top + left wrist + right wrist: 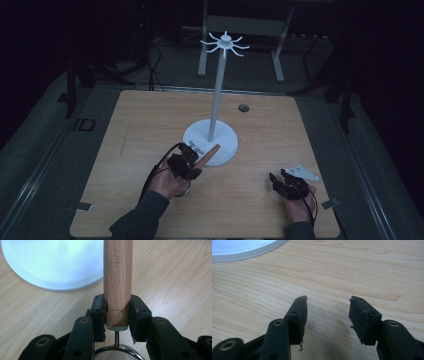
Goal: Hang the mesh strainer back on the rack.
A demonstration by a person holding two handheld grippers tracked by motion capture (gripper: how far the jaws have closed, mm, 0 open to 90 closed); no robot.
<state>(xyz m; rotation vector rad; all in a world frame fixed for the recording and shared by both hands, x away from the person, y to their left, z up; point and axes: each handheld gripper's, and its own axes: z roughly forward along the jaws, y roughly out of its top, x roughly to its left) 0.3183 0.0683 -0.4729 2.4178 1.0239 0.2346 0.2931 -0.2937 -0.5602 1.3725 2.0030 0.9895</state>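
1. High view: the left gripper (192, 152) holds a wooden-handled strainer (206, 155) just at the near edge of the white stand (210, 141), the handle end reaching over the stand's round base. The hooks at the top of the stand's pole carry nothing, so the pick-up looks done and the hanging appears left to do. The right gripper (276, 181) rests on the table (125, 150), well to the right of the stand.
2. Left gripper view: the jaws pinch the wooden handle (117, 287) near its lower end, pads pressed on both sides; the mesh bowl's metal rim (117, 350) sits behind the jaws, and the stand's base lies up and to the left.
3. Right gripper view: the jaws stand spread with nothing between them, above bare table, the stand's base at the upper left.
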